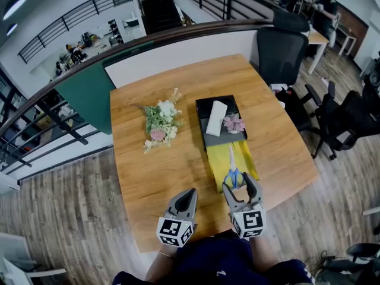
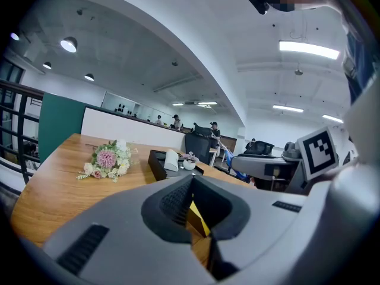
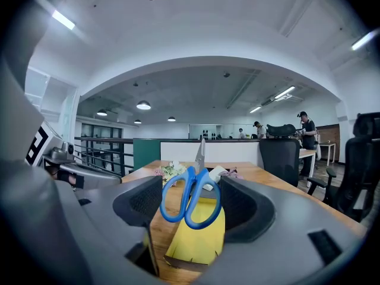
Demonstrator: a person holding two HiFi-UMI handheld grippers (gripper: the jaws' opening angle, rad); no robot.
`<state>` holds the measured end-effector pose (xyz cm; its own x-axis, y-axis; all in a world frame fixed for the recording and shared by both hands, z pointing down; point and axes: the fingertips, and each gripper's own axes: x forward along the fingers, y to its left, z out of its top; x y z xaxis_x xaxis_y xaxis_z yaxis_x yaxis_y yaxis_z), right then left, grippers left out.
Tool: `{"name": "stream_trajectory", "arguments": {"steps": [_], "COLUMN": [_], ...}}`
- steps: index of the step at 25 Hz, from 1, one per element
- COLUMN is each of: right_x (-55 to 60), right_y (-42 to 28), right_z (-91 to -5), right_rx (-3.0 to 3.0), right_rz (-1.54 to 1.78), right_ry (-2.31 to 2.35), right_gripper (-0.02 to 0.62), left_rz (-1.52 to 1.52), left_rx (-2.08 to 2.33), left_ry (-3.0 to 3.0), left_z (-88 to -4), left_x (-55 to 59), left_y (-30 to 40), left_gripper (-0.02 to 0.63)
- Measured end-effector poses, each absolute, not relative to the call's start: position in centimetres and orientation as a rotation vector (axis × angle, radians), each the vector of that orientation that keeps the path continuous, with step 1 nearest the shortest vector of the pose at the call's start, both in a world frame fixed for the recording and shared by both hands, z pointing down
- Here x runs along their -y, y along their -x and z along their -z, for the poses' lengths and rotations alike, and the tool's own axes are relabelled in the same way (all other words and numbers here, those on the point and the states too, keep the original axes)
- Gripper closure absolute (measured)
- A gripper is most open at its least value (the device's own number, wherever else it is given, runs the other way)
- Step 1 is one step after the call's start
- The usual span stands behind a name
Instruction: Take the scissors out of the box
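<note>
Right gripper (image 1: 237,182): jaws set wide and clamped across the blue handle loops of the scissors (image 3: 192,180), one pad against each loop.
Scissors: between the right jaws, long axis running straight ahead of them. The blades point away and tilt upward over the yellow sheet (image 1: 217,165) at the near end of the black box (image 1: 202,108).
Left gripper (image 1: 190,193): jaws fully together, holding nothing, standing apart to the left of the scissors.
Nearer hand: the right.
Coming move, judged: draw back and up along the blades' line, clear of the box.
</note>
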<state>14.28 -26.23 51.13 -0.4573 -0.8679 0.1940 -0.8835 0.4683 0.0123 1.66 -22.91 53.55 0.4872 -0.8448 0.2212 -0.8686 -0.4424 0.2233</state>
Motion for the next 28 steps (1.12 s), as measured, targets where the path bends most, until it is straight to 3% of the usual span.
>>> {"name": "stream_trajectory", "arguments": {"steps": [28], "right_x": [26.4], "right_y": [-14.77], "right_z": [-50.26], "right_rx": [2.552], "right_rz": [-0.101], "right_ry": [-1.551], "right_gripper": [0.282], "left_rz": [-0.123], "left_rx": [1.446], "left_ry": [-2.433], "left_z": [-53.72], "left_x": [23.07], "left_y": [-1.97], "left_gripper": [0.603]}}
